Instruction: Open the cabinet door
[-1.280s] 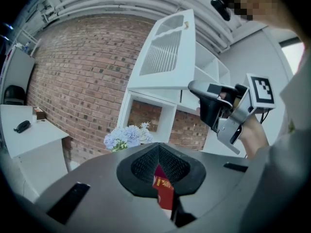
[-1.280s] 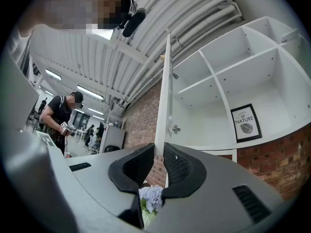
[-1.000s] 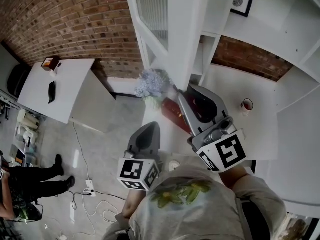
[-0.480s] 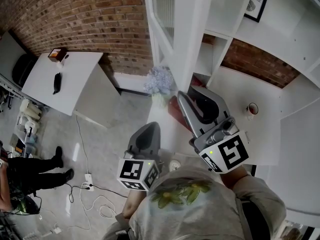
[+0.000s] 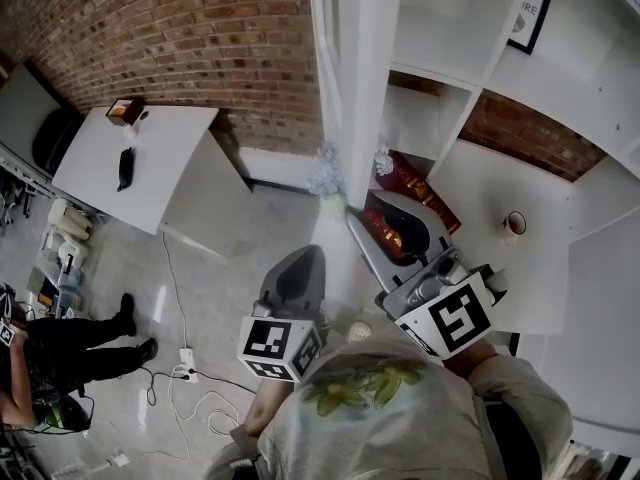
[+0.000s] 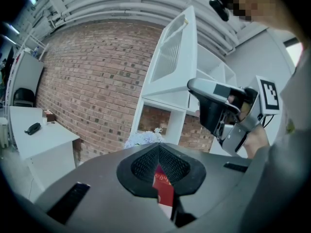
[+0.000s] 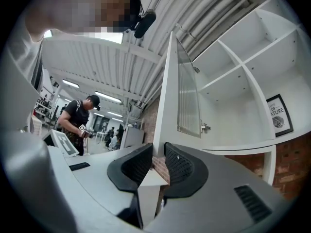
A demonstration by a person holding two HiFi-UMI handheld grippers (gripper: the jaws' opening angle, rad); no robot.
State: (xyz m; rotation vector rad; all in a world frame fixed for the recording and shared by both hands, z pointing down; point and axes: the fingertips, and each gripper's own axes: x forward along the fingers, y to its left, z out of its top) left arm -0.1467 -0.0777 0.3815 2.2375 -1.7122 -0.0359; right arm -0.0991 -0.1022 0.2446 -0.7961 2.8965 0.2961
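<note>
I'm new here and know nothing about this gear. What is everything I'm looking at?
brick wall: 1, red-brown, behind the table
shelving unit: 1, white, right
cabinet door: 1, white with ribbed glass, swung open
framed picture: 1, black frame, in the shelving
red box: 1, on the counter under the door
flowers: 1 bunch, pale, below the door
cup: 1, white, on the counter, right
table: 1, white, left
small box: 1, brown, table's far corner
black item: 1, on the table, too small to name
bystander: 1, in black, lower left
cables: white, on the floor
left gripper: grey, jaws together, empty
right gripper: grey, jaws just been opening, door's edge in the gap
</note>
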